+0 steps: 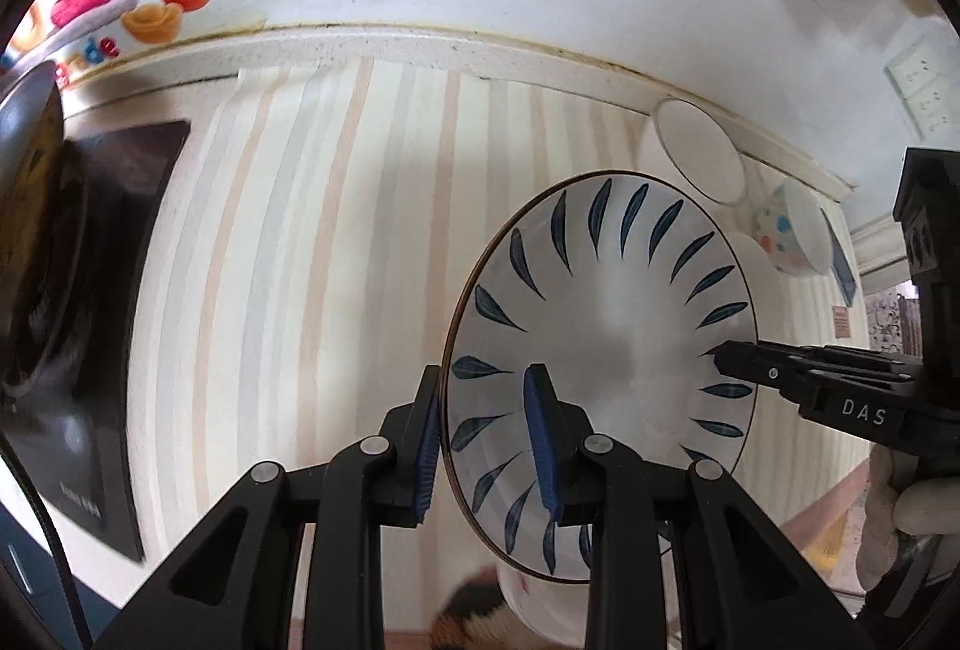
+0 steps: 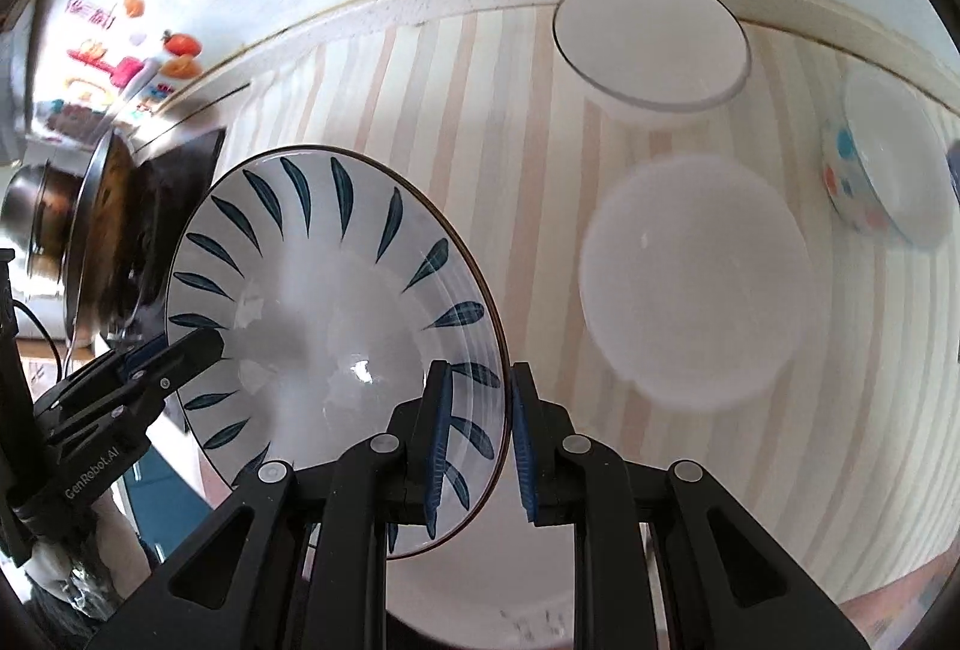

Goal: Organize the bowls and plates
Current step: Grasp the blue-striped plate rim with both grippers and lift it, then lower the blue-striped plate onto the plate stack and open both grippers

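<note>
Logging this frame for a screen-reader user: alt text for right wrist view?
Both hand-held grippers, right and left, hold a leaf-patterned plate by opposite rims above a striped counter; two white bowls and a dotted bowl stand behind.

black linkage grippers — silver pivot screws, ribbed blue pads, white "das" lettering — white glove.

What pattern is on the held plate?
White plate with dark blue leaf strokes ringing the rim; clearest in the right wrist view.

white plate with blue leaves, striped tablecloth
</note>
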The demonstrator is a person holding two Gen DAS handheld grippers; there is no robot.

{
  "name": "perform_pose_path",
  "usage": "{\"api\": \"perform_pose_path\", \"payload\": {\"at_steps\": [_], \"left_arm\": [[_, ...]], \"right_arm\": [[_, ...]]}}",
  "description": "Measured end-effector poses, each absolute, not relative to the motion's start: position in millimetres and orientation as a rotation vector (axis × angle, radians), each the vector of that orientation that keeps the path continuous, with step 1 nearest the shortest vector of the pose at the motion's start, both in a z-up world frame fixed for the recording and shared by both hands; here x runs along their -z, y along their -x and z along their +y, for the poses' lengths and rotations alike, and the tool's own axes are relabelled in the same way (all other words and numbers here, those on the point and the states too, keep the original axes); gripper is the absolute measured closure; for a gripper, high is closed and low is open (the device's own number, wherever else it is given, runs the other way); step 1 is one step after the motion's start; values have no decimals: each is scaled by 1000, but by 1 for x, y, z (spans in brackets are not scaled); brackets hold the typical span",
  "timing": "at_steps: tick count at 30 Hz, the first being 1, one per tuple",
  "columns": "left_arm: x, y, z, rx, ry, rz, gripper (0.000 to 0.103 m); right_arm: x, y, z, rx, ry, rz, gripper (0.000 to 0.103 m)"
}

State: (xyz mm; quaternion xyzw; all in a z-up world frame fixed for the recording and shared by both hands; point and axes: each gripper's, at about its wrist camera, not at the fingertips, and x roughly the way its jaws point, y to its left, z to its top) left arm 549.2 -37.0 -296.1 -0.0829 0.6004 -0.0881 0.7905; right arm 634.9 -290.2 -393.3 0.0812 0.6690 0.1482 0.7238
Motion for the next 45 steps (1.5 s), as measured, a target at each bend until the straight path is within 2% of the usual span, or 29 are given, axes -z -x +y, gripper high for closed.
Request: {"api": "perform_pose_path", "payload": {"at_steps": [8, 17, 24, 45], "left_arm": [[296, -505, -66, 209, 153, 1312, 79], [331, -479, -89, 232, 114, 1385, 79], [352, -476, -109, 225, 37, 1413, 79], [373, -484, -116, 170, 10, 1452, 79]], "right_arm": [[397, -576, -317, -344, -165, 1503, 82], [436, -541, -343, -317, -187, 1563, 82], [455, -535, -353, -291, -185, 1572, 82], [462, -535, -352, -325, -227, 1549, 82]]}}
